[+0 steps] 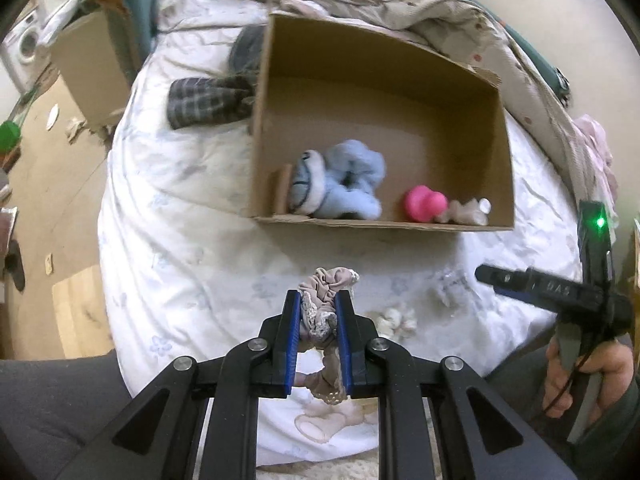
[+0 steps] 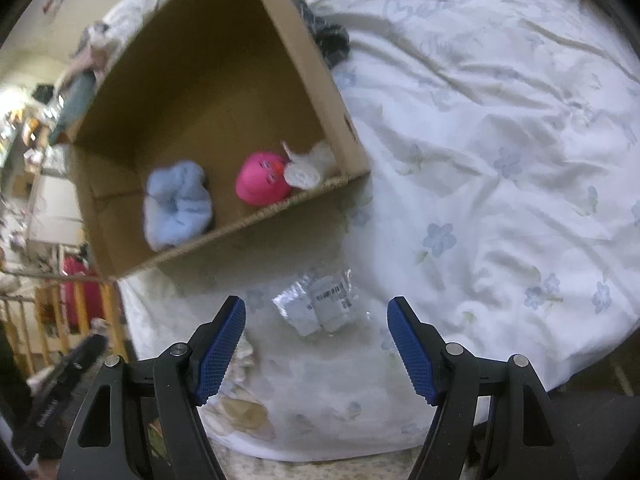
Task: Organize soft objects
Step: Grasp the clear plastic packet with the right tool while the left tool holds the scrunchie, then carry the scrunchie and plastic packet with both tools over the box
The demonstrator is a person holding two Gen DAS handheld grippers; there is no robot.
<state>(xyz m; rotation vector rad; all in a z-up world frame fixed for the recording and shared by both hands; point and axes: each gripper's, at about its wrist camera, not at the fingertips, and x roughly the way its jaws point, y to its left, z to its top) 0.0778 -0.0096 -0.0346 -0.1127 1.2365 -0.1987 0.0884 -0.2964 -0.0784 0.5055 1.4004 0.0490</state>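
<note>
While the left hand-held gripper [image 1: 319,312] was clamped on a bunched beige lace-trimmed cloth [image 1: 329,285], part of that cloth hung down between the blue pads [image 1: 291,336] and the rest stood up above the fingertips, over the white flowered bedsheet [image 1: 180,240]. Beyond it, an open cardboard box [image 1: 384,225] sat on the bed. Inside, against the near wall, lay a fluffy light-blue plush [image 1: 344,188], a bright pink toy [image 1: 425,203] to its right, and a small pale tuft [image 1: 466,212] in the corner touching the pink toy. A dark plaid garment [image 1: 204,102] lay on the sheet just beside the box's left wall. The right hand-held gripper [image 2: 316,344] was spread wide and held nothing; it hovered over a crinkled clear plastic packet [image 2: 320,300] lying on the sheet near the box's front edge. Another small pale fabric piece [image 1: 394,320] rested on the sheet just to the right of the left hand-held gripper.
</note>
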